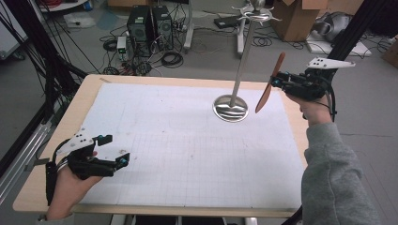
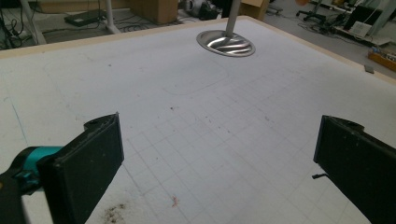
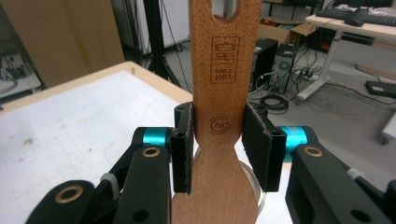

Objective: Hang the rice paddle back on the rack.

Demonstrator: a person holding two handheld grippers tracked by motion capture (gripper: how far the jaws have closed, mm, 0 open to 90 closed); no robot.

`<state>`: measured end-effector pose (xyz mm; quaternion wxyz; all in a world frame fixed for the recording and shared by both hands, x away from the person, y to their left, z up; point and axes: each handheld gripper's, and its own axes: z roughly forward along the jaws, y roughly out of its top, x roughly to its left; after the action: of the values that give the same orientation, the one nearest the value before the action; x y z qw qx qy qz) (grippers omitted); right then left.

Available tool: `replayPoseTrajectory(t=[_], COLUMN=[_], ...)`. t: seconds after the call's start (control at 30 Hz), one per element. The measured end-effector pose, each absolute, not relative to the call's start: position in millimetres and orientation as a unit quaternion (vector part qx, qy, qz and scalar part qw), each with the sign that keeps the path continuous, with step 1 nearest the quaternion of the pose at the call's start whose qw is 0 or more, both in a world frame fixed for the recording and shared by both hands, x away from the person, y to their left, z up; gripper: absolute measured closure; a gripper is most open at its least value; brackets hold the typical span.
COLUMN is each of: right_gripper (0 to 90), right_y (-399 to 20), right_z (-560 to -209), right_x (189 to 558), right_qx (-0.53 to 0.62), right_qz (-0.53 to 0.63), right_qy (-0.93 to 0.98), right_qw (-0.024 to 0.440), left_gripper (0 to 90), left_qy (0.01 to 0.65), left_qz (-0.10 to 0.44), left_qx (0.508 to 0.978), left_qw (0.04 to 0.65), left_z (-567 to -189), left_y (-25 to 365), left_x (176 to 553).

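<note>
Stand [image 1: 233, 93] rises just beside spatula [image 1: 268, 84] clamped in right tongs [image 1: 276, 80]

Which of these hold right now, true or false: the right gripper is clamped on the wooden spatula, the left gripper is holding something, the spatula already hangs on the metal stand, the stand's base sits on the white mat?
1. The right gripper is clamped on the wooden spatula. True: both pads press its handle.
2. The left gripper holds something. False: its jaws stand wide apart with nothing between them.
3. The spatula hangs on the metal stand. False: it is held in the air beside the stand's pole, clear of the hooks on top.
4. The stand's base sits on the white mat. True.
</note>
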<state>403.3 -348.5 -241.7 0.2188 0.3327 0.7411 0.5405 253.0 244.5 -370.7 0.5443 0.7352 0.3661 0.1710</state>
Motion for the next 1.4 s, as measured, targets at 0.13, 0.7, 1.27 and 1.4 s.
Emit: replayPoseTrajectory(t=[0.13,0.7,1.27,1.4], right_gripper=[64.6,64.6,64.6,64.6], right_y=[-354.2,-361.9,-360.7,-358.2], right_z=[-234.8,-212.5,-200.5,-195.8], right_x=[411.2,431.9,448.6,452.5], right_qx=[0.333,0.334,0.326,0.324], right_qz=[0.542,0.535,0.542,0.54], right_qy=[0.739,0.744,0.741,0.742], right_qw=[0.22,0.223,0.226,0.23], left_gripper=[2.0,2.0,2.0,2.0], left_qy=[0.368,0.373,0.374,0.375], left_qz=[0.17,0.173,0.177,0.178], left_qx=[0.736,0.73,0.727,0.728], left_qw=[0.542,0.546,0.548,0.546], left_z=[-374.2,-373.7,-372.1,-372.2], left_y=[246.6,251.7,254.0,254.7], left_x=[254.4,255.6,255.4,255.5])
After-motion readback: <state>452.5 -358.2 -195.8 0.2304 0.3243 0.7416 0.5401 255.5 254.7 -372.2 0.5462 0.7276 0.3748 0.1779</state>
